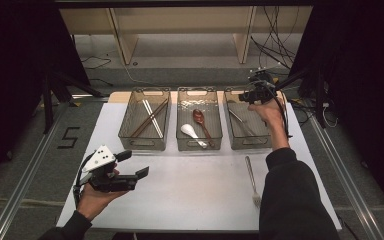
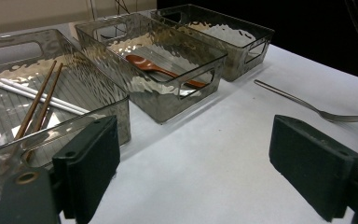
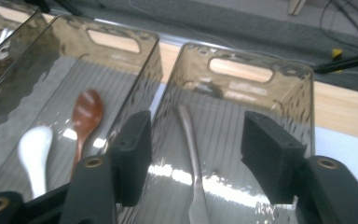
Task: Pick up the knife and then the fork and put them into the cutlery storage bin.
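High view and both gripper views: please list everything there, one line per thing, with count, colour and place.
Table: one, white, centre.
Bins: three, clear smoky, side by side at the table's far edge.
Chopsticks: two pairs, one brown and one white, crossed in the left bin.
Spoons: two, white and brown, middle bin.
Metal utensil: one, silver, right bin; type unclear.
Fork: one, silver, on the table before the right bin.
Left claw: black, open, above the table's near left.
Right claw: black, open, over the right bin.
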A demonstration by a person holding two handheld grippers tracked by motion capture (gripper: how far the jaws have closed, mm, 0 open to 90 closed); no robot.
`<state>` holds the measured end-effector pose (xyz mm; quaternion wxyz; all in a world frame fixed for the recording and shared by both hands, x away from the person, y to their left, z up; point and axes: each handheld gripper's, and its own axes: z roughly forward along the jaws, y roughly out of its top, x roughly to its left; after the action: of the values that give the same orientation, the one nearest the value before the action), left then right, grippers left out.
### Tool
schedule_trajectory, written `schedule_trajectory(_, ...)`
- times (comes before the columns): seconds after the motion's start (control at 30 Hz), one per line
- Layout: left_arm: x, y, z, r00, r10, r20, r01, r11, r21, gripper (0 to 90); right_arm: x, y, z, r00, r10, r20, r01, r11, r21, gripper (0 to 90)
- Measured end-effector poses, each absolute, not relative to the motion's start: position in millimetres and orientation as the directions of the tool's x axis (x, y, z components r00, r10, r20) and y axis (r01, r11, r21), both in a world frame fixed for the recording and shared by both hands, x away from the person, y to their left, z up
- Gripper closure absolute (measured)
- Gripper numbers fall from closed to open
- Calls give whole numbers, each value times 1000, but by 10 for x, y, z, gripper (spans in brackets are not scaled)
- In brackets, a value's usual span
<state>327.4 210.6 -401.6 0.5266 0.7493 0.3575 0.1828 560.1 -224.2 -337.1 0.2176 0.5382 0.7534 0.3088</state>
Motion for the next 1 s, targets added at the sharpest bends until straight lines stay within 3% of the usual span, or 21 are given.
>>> schedule_trajectory(0.53, 3273, 2109, -4020, 676, 730, -101, 345, -192, 919, 158, 5378, -2313, -3368, -407, 913, -12, 688, 316, 653, 383)
schedule_trajectory(1.0, 3267, 2115, -4020, 671, 734, -103, 345, -187, 920, 158, 4791, -2265, -3391, -510, 860, -3, 649, 386, 655, 303)
